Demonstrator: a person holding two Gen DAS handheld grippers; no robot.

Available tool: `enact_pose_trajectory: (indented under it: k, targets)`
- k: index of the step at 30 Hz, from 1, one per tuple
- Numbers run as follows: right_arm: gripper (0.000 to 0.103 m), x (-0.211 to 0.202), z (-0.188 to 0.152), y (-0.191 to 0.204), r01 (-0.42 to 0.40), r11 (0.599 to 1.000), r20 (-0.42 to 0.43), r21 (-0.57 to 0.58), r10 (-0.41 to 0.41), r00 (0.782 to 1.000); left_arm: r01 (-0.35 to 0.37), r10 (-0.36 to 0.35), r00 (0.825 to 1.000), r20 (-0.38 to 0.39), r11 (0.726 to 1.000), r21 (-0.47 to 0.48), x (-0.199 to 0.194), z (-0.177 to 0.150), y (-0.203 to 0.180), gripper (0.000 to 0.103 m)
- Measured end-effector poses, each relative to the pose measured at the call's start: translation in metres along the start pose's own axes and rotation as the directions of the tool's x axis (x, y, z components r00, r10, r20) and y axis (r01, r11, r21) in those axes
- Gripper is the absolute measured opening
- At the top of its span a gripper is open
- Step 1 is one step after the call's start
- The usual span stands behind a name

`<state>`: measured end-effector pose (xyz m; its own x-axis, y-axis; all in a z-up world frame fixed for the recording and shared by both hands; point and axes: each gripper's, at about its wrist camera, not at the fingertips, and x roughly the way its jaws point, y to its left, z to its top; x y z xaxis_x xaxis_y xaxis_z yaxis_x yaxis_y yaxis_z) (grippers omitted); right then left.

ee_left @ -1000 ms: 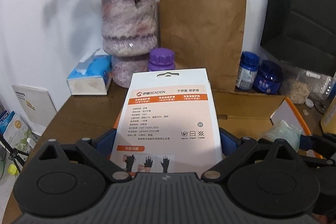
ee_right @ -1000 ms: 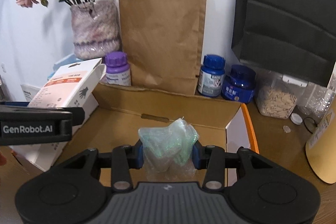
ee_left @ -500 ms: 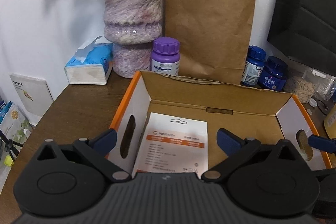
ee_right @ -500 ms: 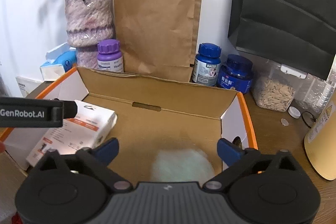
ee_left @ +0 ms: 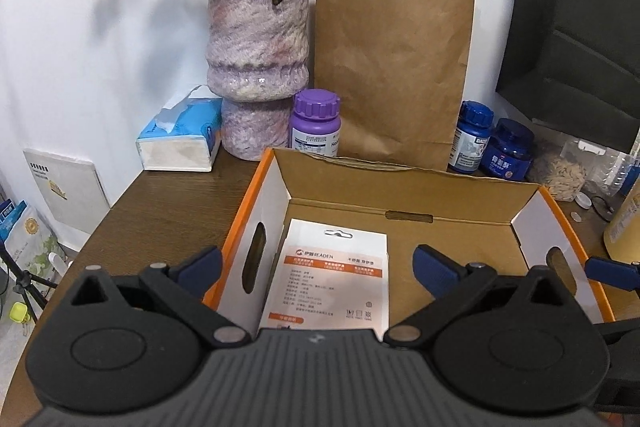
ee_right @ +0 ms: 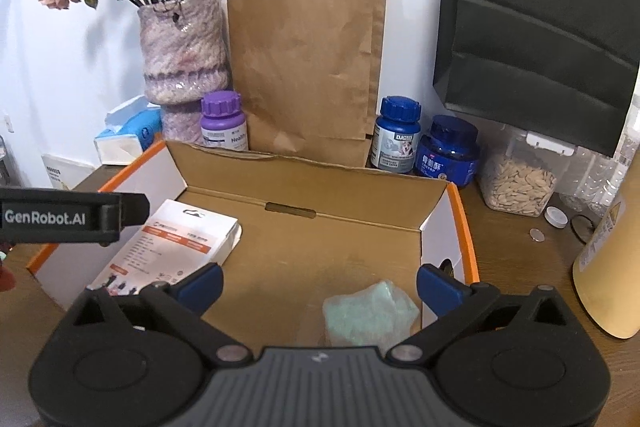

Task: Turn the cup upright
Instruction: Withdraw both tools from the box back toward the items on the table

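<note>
Presently: left tongs (ee_left: 316,265) and right tongs (ee_right: 318,283) spread wide, empty, jaws just opened; white packet (ee_left: 332,275) and green bundle (ee_right: 370,315) lying in cardboard box (ee_right: 304,183).

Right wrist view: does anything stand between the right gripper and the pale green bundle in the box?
Nothing visible does. The right gripper has just been opening its jaws; the pale green bundle lies on the cardboard box floor between them, near the right finger. The white package lies apart, left. No cup shows.

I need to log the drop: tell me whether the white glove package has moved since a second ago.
Yes. The white glove package has gone down from between the left tool's fingers to lie flat inside the cardboard box, by its left wall.
</note>
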<state>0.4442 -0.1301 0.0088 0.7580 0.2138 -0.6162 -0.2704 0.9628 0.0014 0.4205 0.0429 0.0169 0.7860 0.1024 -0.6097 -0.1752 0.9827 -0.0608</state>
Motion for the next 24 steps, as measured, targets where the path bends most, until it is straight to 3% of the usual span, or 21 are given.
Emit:
enact_pose_trajectory:
  k: [24]
  targets:
    - [0.103, -0.095, -0.034, 0.015, -0.029, 0.999, 0.098, -0.015, 0.030, 0.995, 0.043, -0.044, 0.996, 0.073, 0.999, 0.010, -0.092, -0.039, 0.014, 0.103]
